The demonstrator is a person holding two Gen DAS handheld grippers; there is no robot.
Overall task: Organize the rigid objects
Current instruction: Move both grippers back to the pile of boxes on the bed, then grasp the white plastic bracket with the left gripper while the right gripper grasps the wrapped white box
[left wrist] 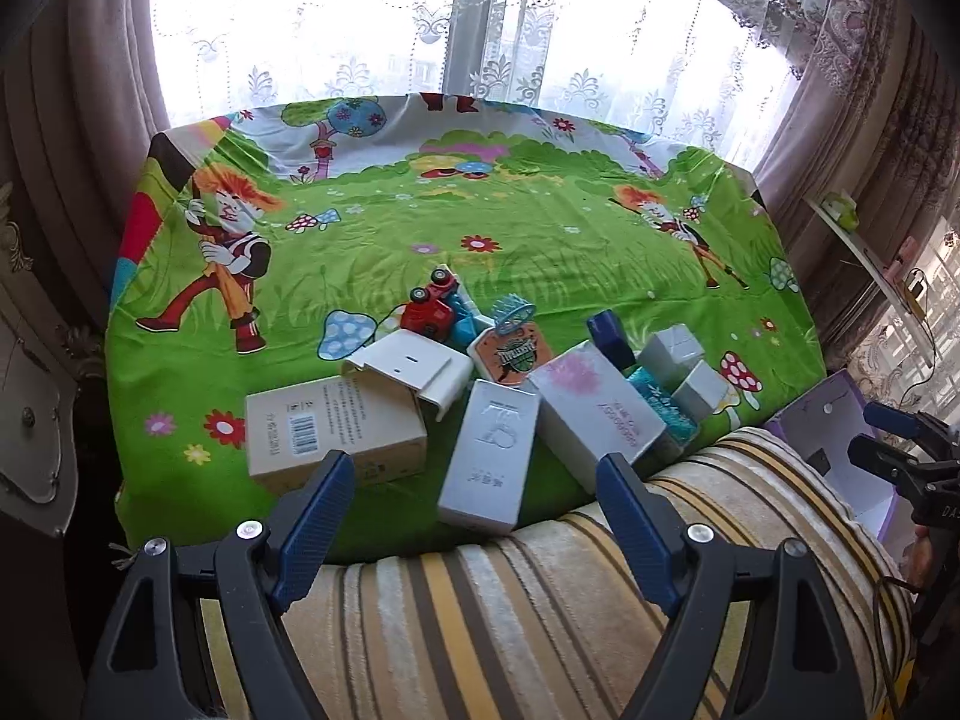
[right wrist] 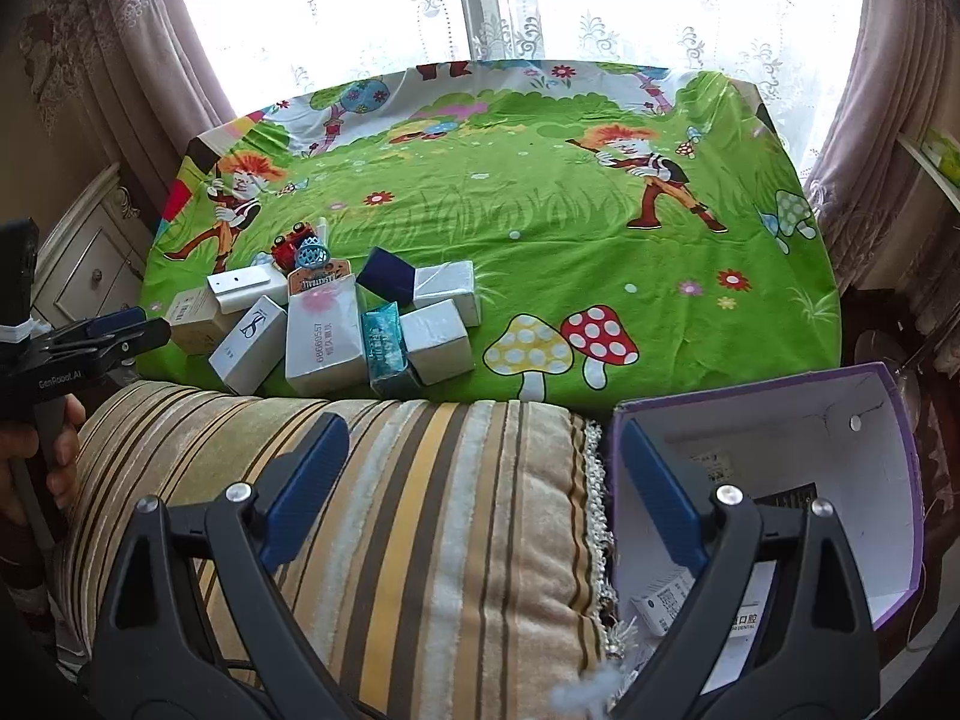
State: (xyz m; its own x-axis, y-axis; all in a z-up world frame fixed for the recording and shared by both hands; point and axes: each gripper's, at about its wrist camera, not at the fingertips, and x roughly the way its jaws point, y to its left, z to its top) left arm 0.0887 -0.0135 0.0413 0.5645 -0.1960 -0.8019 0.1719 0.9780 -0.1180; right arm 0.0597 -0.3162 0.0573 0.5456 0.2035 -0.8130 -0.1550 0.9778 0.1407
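Left wrist view: left claw [left wrist: 474,468], jaws apart and empty, faces the white box [left wrist: 489,459] just ahead, its long axis running toward it; right claw [right wrist: 480,438] gapes empty, farther off.

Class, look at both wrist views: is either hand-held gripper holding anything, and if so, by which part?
Nothing is held. The left hand-held gripper and the right hand-held gripper both stand open and empty above the striped cushion.
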